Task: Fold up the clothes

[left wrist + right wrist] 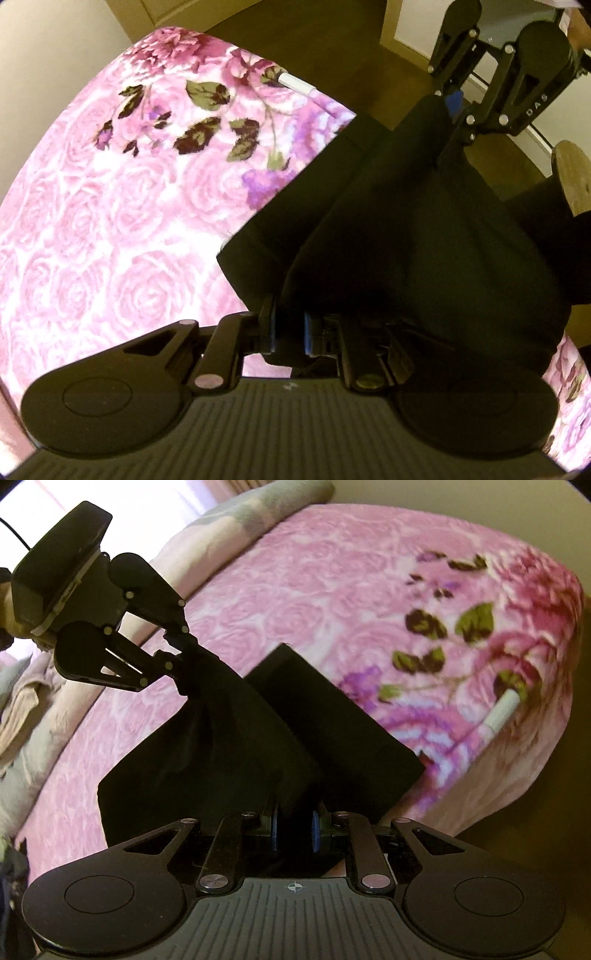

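A black garment (pixel 424 229) hangs above the pink floral bed (pixel 110 221), held up by both grippers. My left gripper (pixel 290 332) is shut on one edge of the black garment, its blue pads pinching the cloth. In the left wrist view my right gripper (pixel 452 101) grips the far end at the upper right. In the right wrist view my right gripper (pixel 294 829) is shut on the black garment (pixel 221 746), and my left gripper (pixel 181 642) pinches the other end at the upper left. A lower fold (pixel 332 716) of the garment droops toward the bed.
A white cylinder (pixel 502 709) lies near the bed's corner, also in the left wrist view as the white cylinder (pixel 297 82). Grey and beige bedding (pixel 33 709) is piled along the bed's far side. Brown floor (pixel 332 44) surrounds the bed (pixel 332 572).
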